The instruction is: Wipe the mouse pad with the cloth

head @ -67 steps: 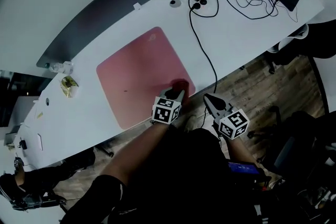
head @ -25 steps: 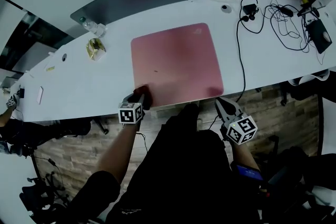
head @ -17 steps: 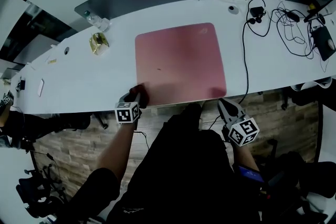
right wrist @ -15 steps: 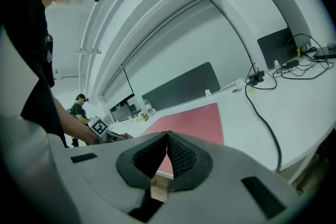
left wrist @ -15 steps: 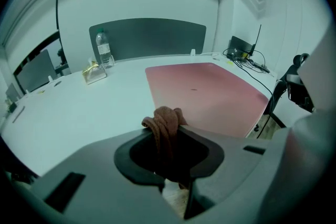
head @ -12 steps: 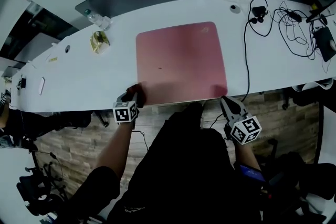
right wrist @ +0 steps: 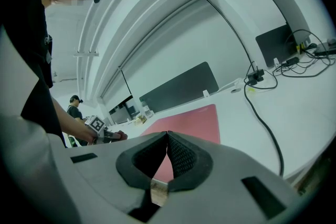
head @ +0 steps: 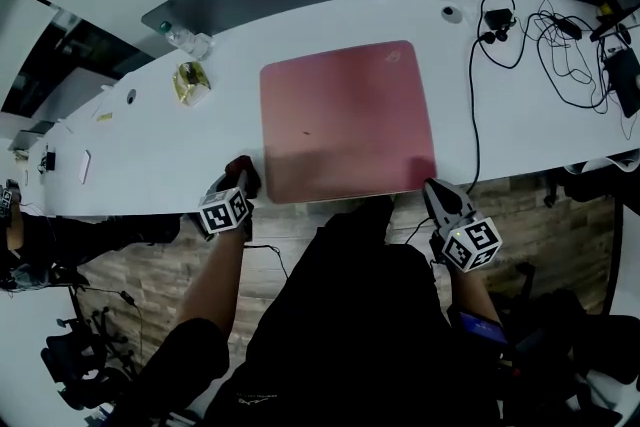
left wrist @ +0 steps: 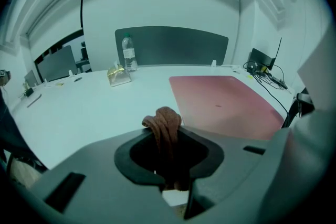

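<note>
the left gripper [head: 241, 182] pinches the bunched cloth [left wrist: 164, 122] just off the mouse pad [head: 345, 120], by its near-left corner. looks soft and floppy (holding it by the wad seems right). the right gripper [right wrist: 167, 140] has its jaws pressed together, empty.

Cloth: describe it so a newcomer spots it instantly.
On the long white desk, find the flat pink mouse pad. Just left of its near-left corner, the left gripper pinches the cloth between its jaws: a bunched reddish-brown wad, darker than the pad.
</note>
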Demonstrator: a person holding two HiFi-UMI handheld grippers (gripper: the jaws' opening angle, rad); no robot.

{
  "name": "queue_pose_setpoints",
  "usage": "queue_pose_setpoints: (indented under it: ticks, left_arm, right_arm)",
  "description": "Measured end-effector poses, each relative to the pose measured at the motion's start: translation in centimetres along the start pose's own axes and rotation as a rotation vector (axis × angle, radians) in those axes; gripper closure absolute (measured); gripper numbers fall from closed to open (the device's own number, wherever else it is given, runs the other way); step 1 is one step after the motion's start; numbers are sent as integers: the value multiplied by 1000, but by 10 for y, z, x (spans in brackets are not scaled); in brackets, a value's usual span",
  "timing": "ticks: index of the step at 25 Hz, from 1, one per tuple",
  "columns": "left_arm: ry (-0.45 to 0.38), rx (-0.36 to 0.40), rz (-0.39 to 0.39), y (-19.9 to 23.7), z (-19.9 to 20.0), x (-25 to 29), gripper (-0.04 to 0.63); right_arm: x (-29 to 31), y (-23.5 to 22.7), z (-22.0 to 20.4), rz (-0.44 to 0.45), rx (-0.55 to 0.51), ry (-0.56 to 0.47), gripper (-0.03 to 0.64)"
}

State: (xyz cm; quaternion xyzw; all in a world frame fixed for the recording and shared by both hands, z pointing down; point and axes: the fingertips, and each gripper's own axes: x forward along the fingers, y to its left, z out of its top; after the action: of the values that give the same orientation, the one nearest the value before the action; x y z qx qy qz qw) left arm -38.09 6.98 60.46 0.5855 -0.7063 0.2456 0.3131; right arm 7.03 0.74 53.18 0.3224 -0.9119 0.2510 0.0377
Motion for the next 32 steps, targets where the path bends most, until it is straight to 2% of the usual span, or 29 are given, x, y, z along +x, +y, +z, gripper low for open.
queue_pose_setpoints:
  ticks: [3, 6, 11, 25, 32]
  left_arm:
    - [3, 20, 10, -3, 13, 10, 505]
    - [34, 71, 19, -14, 22, 22, 505]
    - [74, 103, -9, -41, 23, 40, 505]
    - [116, 32, -218, -137, 28, 52, 505]
    - [122, 39, -331, -197, 37, 63, 505]
  right_arm:
    - [6, -4, 2, 0, 9, 2, 591]
    - [11, -9, 5, -2, 11, 3, 591]
    - [16, -16, 13, -14, 13, -4, 591]
    - [13, -29, 15, -56, 34, -21, 591]
    - [12, -35, 16, -78, 35, -22, 591]
